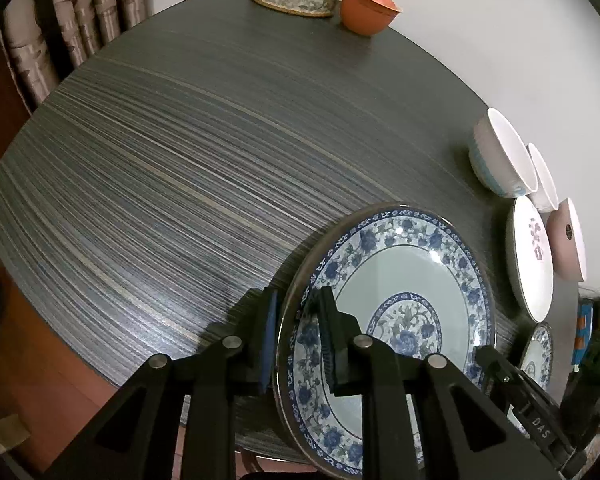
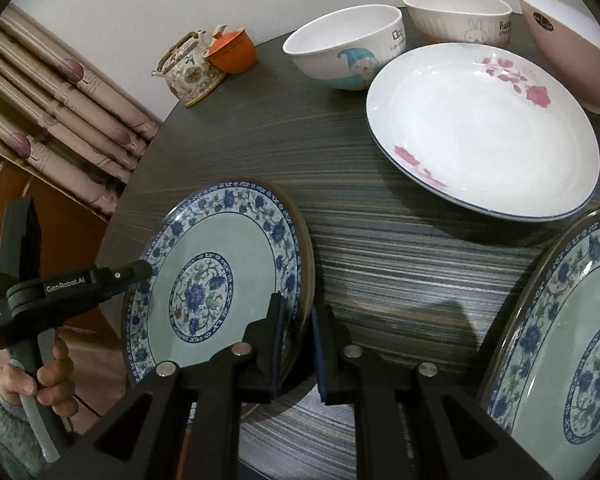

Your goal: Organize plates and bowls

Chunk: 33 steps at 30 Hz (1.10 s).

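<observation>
I have both grippers on one blue-patterned plate [image 1: 400, 280], which sits at the near edge of the dark striped table [image 1: 160, 160] and is tipped up rather than lying flat. My left gripper [image 1: 296, 336] has its jaws narrowed onto the plate's rim, one pad under the rim and the other on the flowered border. My right gripper [image 2: 300, 344] pinches the opposite side of the same plate [image 2: 220, 280], jaws nearly closed with the rim caught between them. From the right wrist view I can see the left gripper [image 2: 128, 276] clamped on the far rim and the hand [image 2: 48, 380] holding its handle, with a fuzzy green sleeve [image 2: 4, 428] below it. A second blue-patterned plate [image 2: 572, 340] lies just to the right, apart from the one I hold. Behind it rests a white plate with pink flowers [image 2: 484, 132], and beyond that stand three bowls in a row: a cartoon bowl [image 2: 348, 48], a rabbit bowl [image 2: 460, 16] and a pink bowl [image 2: 572, 48]. At the far side of the table a floral teapot [image 2: 192, 72] touches an orange cup [image 2: 236, 52].
</observation>
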Tool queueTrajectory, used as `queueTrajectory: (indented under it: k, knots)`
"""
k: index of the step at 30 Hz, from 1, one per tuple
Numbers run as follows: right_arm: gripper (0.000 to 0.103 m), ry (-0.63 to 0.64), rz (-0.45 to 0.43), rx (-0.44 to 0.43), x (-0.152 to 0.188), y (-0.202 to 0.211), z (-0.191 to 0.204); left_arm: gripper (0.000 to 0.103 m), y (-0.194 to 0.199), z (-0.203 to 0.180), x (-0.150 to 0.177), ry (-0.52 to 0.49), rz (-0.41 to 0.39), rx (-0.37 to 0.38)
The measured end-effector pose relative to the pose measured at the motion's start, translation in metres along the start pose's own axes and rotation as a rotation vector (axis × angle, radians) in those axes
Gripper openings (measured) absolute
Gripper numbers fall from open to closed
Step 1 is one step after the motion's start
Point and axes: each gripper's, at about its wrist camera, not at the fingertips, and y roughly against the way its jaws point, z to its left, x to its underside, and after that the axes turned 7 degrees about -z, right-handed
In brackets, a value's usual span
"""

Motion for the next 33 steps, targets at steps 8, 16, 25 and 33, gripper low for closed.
queueTrajectory:
  k: [8, 16, 25, 33]
  knots:
    - [0.016, 0.004, 0.003, 0.006, 0.0, -0.004, 0.004, 0.021, -0.007, -0.007, 0.002, -0.017, 0.003, -0.016]
    - [0.023, 0.013, 0.02, 0.035, -0.001, -0.003, 0.005, 0.042, 0.0, -0.018, 0.003, -0.043, -0.062, -0.007]
    - [0.031, 0.009, 0.0, 0.035, -0.004, 0.009, 0.0, 0.058, 0.025, -0.033, 0.001, -0.106, -0.253, -0.038]
    - [0.031, 0.074, -0.047, -0.008, -0.005, 0.041, 0.005, 0.068, 0.055, -0.058, 0.013, -0.21, -0.444, -0.043]
